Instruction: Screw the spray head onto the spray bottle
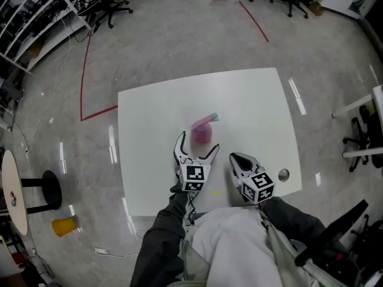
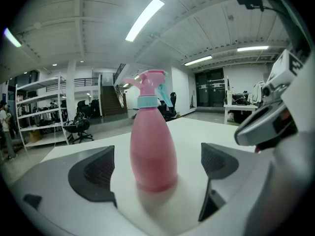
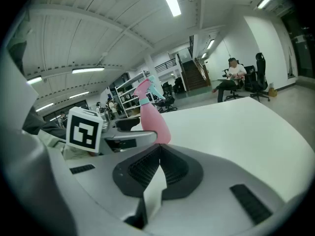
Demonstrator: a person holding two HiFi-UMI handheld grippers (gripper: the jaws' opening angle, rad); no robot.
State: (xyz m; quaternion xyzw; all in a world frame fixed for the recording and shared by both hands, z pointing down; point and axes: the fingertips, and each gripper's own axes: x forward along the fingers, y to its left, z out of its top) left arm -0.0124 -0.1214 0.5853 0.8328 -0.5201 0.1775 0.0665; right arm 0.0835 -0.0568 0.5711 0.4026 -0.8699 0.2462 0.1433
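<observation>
A pink spray bottle (image 1: pixel 202 134) stands upright near the middle of the white table (image 1: pixel 257 100). Its pink spray head (image 1: pixel 207 120) with a teal collar sits on top of it. My left gripper (image 1: pixel 198 142) is open, one jaw on each side of the bottle's lower body. In the left gripper view the bottle (image 2: pixel 152 151) fills the gap, with table showing between it and both pads (image 2: pixel 93 173). To the right, my right gripper (image 1: pixel 233 157) is shut with nothing in it, its tips resting low over the table. The right gripper view shows its closed jaws (image 3: pixel 159 151), with the bottle (image 3: pixel 154 121) and left gripper (image 3: pixel 125 132) beyond.
A small round grey object (image 1: pixel 283 174) lies near the table's right front corner. Red tape lines mark the floor (image 1: pixel 84 76). Office chairs (image 1: pixel 111 8) and shelving stand at the back left. A round side table (image 1: pixel 13 190) and a yellow object (image 1: pixel 63 226) are at the left.
</observation>
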